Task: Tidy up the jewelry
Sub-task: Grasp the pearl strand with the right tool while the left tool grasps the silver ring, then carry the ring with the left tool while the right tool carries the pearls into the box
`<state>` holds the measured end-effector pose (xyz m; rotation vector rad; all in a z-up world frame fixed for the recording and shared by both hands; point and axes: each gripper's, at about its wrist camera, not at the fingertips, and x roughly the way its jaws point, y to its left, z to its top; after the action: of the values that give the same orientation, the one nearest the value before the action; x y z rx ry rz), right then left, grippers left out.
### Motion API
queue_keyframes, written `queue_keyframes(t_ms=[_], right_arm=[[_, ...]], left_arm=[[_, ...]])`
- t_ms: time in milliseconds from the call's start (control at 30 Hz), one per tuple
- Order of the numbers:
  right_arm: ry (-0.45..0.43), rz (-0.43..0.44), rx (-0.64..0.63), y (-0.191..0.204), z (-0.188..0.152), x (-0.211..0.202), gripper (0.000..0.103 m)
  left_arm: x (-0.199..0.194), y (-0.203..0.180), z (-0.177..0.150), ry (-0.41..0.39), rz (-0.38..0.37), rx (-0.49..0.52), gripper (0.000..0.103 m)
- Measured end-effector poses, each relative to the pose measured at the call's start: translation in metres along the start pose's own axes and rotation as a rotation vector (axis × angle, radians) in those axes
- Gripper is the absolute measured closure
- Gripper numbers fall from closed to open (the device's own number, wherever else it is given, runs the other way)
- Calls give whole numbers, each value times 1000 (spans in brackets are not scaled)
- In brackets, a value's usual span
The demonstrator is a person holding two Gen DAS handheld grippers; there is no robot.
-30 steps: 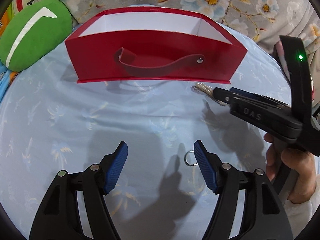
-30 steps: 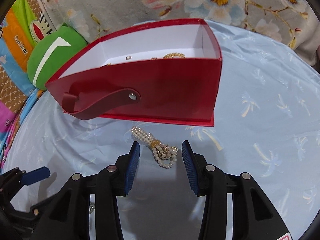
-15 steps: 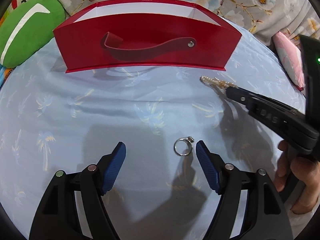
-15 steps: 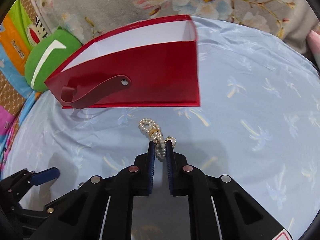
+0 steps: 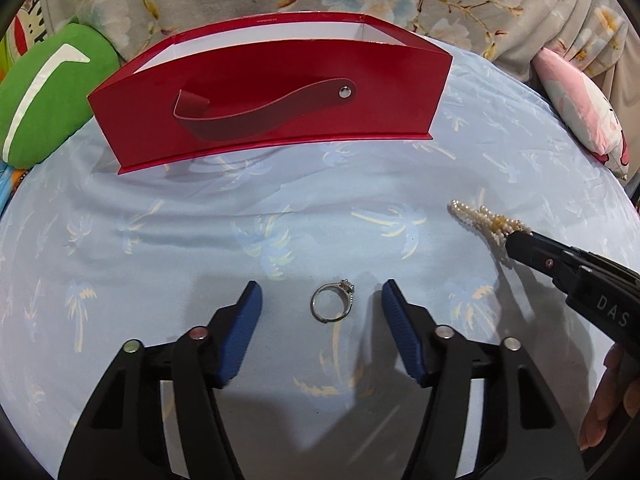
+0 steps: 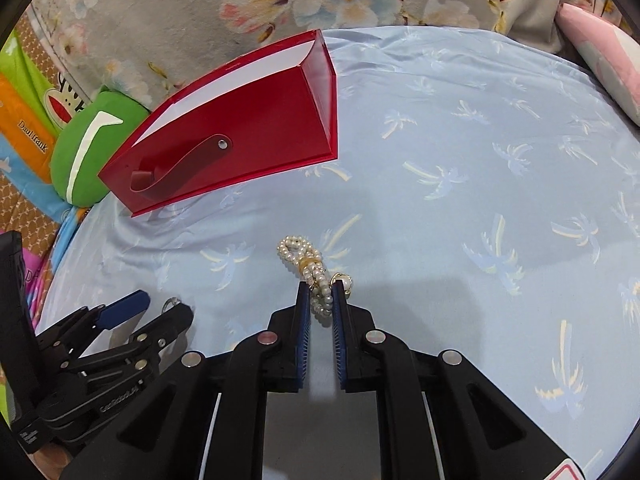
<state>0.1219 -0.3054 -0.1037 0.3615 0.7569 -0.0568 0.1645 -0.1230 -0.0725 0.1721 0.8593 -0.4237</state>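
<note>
One pearl bracelet [image 6: 308, 264], long axis toward red box [image 5: 276, 92], clamped in right gripper [image 6: 320, 300]; one ring [image 5: 332, 306], apparently flat, between closing left gripper [image 5: 322, 312] pads.

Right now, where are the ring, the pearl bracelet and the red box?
ring [image 5: 331, 307]: left wrist view, on the band's right side, below the stone.
pearl bracelet [image 6: 301, 249]: right wrist view, on the free loop of beads ahead of the tongs.
red box [image 5: 280, 80]: left wrist view, on the front wall above the strap.
</note>
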Motion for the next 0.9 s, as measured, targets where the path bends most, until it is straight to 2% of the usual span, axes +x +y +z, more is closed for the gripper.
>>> queue_keyframes(t_ms=[133,167,200,233,567,800,900], right_arm=[[-2,9,1,1,-3,-3,93],[-3,11,2,1,-3,-3,93],[-4,13,2,2,-3,-4,93],[-4,15,3,2,-3,-5,93],[-30,37,-3,9,-5,-19,93],[-84,67,-22,22,3,-42,93],[-117,81,-35,28,12,-54,93]], left_arm=[[-2,-1,-1,-12,-7,2,70],[-2,0,-1,-13,-10,-2,73],[-2,1,-1,-12,-15,-7,80],[-3,2,-1,-10,-21,-11,83],[-13,12,-3,9,-91,-72,83],[-40,23,5,-45,-88,-98,83],[-56,32,16,-82,-65,-103,83]])
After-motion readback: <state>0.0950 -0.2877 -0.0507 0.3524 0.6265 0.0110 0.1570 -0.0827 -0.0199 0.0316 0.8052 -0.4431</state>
